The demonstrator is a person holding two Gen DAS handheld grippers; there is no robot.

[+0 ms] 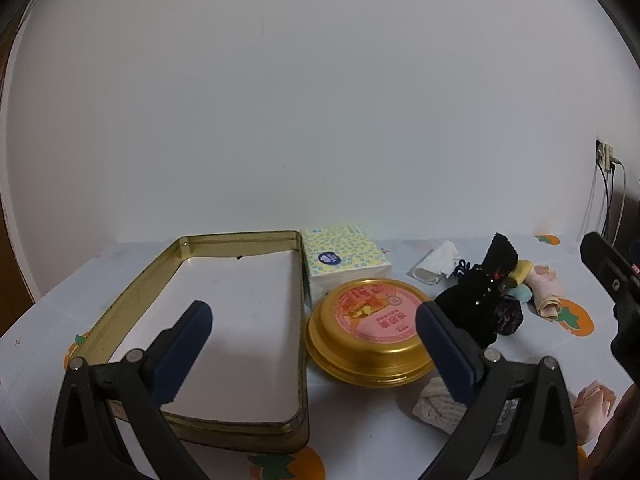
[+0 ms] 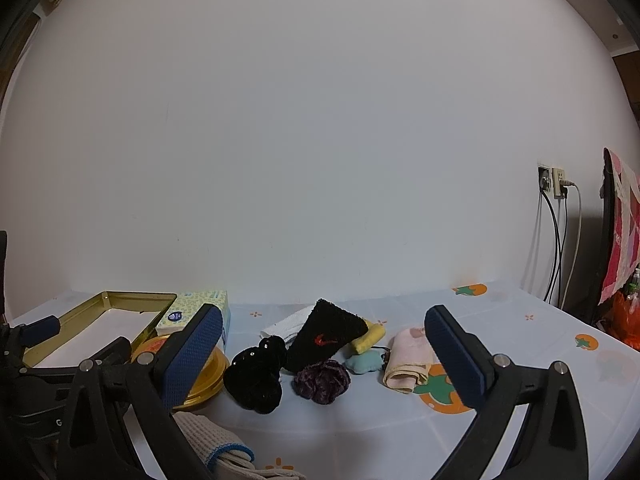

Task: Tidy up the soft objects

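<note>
Both the left gripper (image 1: 314, 344) and right gripper (image 2: 324, 354) hover with fingers spread, holding nothing. The soft, light black velvet scrunchie (image 2: 256, 376) lies just right of the round gold tin (image 1: 370, 340); likely best pinched across its bunched middle.

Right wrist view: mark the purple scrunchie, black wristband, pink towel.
purple scrunchie (image 2: 322, 381), right wrist view, centre of ruffles
black wristband (image 2: 326, 336), right wrist view, beside red logo
pink towel (image 2: 410, 354), right wrist view, folded top face
</note>
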